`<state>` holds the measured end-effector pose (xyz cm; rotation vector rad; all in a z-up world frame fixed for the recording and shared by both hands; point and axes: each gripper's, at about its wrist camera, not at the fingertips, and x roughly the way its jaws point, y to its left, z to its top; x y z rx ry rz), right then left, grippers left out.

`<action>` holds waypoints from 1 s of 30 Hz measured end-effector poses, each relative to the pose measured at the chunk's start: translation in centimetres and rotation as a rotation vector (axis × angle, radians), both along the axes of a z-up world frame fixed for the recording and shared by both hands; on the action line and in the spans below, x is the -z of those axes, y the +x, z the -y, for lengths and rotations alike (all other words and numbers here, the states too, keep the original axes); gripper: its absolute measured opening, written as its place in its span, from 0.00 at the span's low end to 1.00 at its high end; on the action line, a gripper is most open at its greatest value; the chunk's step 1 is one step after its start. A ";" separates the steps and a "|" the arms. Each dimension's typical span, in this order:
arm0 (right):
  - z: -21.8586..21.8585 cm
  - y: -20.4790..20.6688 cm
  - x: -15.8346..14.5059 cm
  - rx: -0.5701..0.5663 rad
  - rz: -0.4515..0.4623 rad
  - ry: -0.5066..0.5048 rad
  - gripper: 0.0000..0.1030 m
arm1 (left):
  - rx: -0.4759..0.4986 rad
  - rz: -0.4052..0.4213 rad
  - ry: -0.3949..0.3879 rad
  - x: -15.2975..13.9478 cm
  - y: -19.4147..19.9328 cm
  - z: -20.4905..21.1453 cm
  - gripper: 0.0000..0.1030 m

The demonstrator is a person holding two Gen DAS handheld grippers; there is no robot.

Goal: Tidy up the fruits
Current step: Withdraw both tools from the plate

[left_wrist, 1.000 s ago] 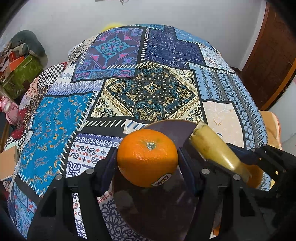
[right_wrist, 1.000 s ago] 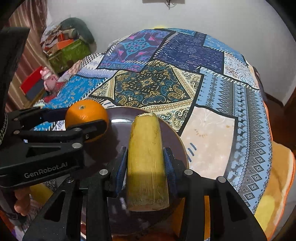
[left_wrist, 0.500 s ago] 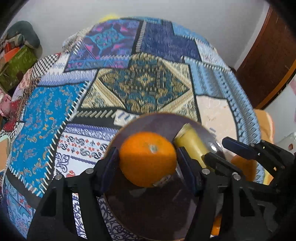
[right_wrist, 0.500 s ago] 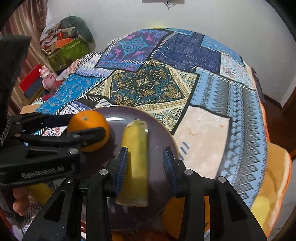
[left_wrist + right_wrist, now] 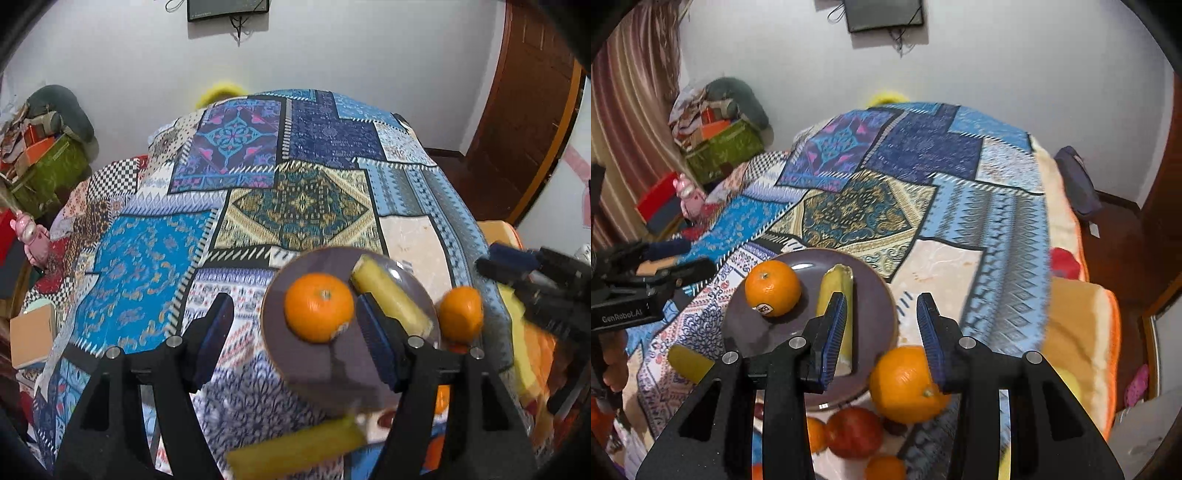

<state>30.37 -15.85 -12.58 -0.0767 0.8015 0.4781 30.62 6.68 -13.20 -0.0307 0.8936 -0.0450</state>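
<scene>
Both tools, left [image 5: 295, 332] and right [image 5: 882, 332], now empty and open, pulled back from orange [image 5: 318, 312] and cane [image 5: 836, 314]

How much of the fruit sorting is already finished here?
Done: one orange and a yellow stalk piece lie on the purple plate. In hand: nothing; the left gripper and right gripper are open. Left: another orange, an apple and a yellow piece off the plate.
</scene>
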 end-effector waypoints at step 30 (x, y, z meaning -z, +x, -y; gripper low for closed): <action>3.6 -3.2 6.3 0.083 -0.143 0.014 0.56 | 0.065 -0.218 0.003 10.0 -7.4 -0.6 0.95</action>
